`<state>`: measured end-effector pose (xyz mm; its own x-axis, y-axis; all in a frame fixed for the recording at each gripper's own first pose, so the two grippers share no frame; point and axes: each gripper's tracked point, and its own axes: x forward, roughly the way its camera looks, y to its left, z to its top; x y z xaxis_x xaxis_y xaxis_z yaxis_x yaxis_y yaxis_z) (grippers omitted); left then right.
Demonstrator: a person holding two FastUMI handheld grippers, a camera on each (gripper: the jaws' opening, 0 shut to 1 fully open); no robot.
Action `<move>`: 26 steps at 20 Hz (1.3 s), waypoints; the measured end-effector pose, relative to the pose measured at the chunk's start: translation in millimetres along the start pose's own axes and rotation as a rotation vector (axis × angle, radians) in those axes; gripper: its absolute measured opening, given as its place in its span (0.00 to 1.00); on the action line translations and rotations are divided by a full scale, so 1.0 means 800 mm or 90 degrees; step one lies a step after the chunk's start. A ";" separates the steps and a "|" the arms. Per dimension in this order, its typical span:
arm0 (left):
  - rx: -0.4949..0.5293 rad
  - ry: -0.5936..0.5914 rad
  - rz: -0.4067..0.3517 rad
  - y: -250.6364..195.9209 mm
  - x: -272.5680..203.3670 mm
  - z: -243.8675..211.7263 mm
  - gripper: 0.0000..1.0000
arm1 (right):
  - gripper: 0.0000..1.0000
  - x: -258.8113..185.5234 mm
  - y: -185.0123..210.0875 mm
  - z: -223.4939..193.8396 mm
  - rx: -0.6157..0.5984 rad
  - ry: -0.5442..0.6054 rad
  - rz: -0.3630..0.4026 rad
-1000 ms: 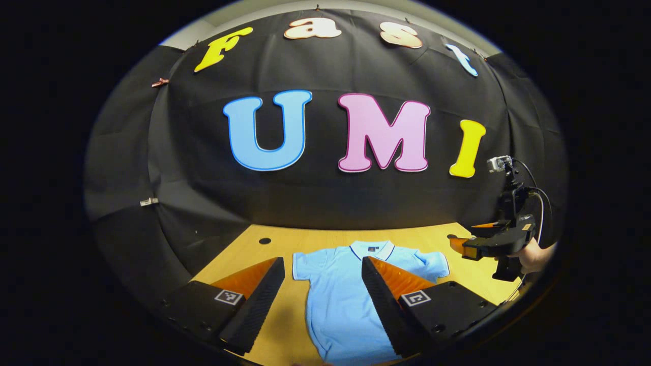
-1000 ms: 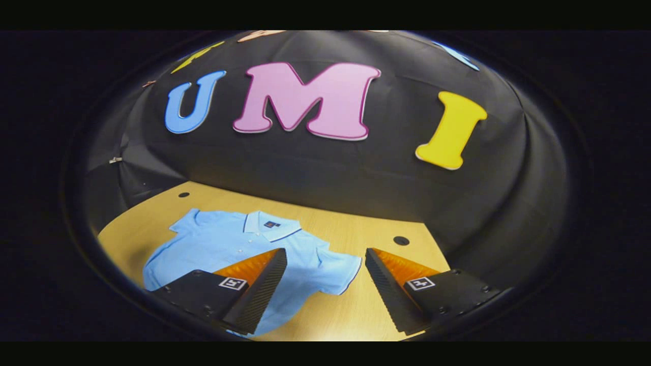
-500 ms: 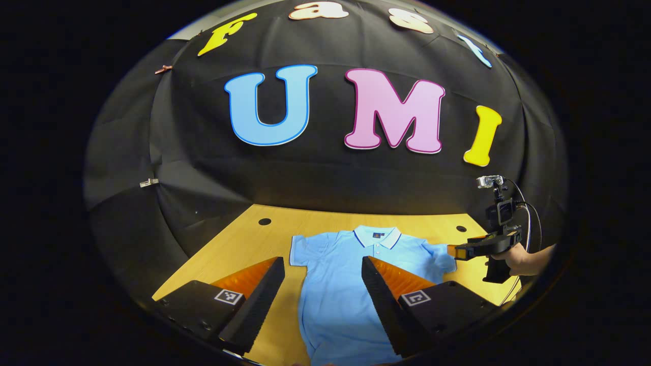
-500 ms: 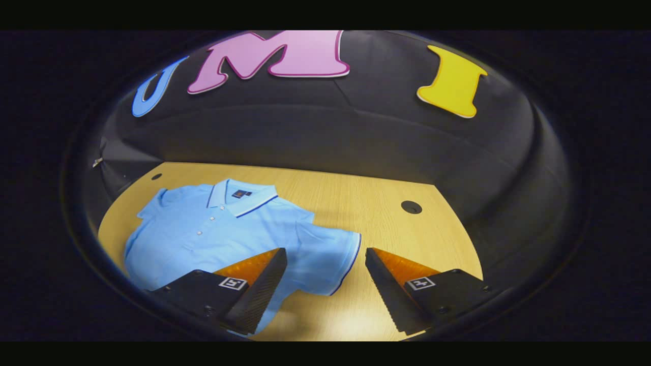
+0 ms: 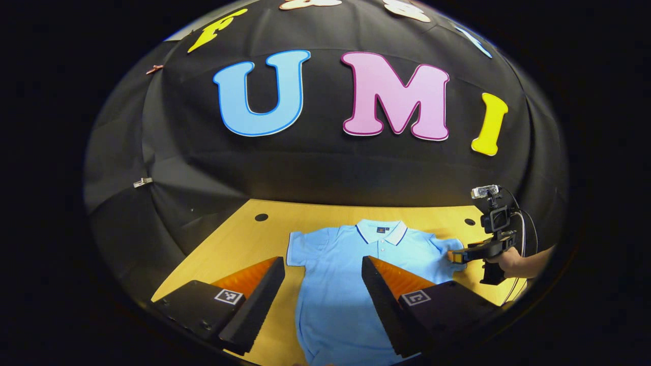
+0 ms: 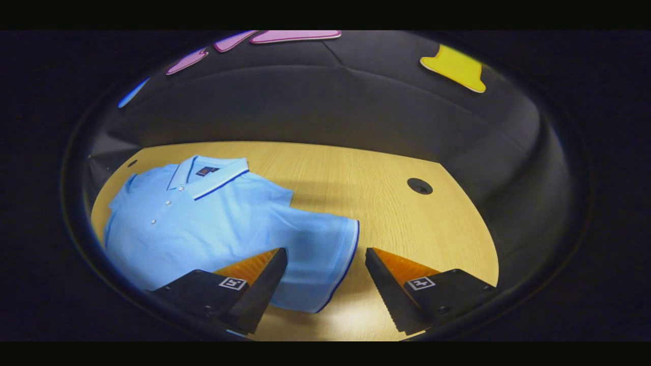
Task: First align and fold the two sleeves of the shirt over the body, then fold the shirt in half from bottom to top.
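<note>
right claw (image 6: 325, 272) jaws wide, holding nothing, straddling the shirt's right sleeve (image 6: 325, 254) hem, nearer arm | left claw (image 5: 323, 284) wide, empty, above the shirt (image 5: 346, 284) body's left side | shirt flat on surface (image 6: 407, 223), long axis hem-to-collar, collar (image 5: 381, 231) far | bare surface right of the sleeve

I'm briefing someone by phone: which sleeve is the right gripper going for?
Look on the wooden table at the light blue shirt. The sleeve before the open right gripper has a white band and dark-blue edge.
</note>
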<state>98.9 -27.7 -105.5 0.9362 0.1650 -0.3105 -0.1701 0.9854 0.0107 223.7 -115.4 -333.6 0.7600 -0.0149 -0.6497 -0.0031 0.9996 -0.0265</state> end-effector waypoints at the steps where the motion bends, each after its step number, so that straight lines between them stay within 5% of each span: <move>1: 0.001 0.002 -0.003 -0.004 0.004 -0.001 0.97 | 0.98 0.007 0.000 -0.001 0.003 0.000 0.000; 4: 0.000 0.007 -0.015 -0.018 0.013 0.001 0.97 | 0.93 0.009 0.021 -0.004 0.029 0.005 0.043; 7: 0.006 0.009 -0.028 -0.034 0.017 0.000 0.97 | 0.39 0.007 0.036 -0.002 0.015 0.003 0.066; 11: 0.016 0.014 -0.038 -0.048 0.015 -0.005 0.97 | 0.11 0.004 0.050 -0.001 -0.023 -0.005 0.078; 14: 0.017 0.009 -0.050 -0.055 0.011 -0.006 0.97 | 0.11 0.002 0.050 -0.005 -0.006 0.002 0.084; 17: 0.019 0.003 -0.064 -0.053 0.003 -0.007 0.97 | 0.00 -0.007 0.044 0.010 -0.011 -0.020 0.069; 21: 0.022 -0.007 -0.065 -0.039 -0.011 -0.010 0.97 | 0.00 -0.034 0.054 0.045 -0.048 -0.064 0.052; 22: 0.019 -0.008 -0.065 -0.035 -0.014 -0.012 0.97 | 0.10 -0.038 0.063 0.051 -0.066 -0.071 0.051; 26: -0.008 -0.004 -0.054 -0.013 -0.023 -0.021 0.97 | 0.05 -0.050 0.107 0.071 -0.154 -0.095 0.052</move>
<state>78.5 -41.5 -116.2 0.9495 0.0806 -0.3033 -0.0932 0.9953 -0.0271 229.9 -27.7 -266.3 0.8380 0.0872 -0.5386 -0.2098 0.9628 -0.1705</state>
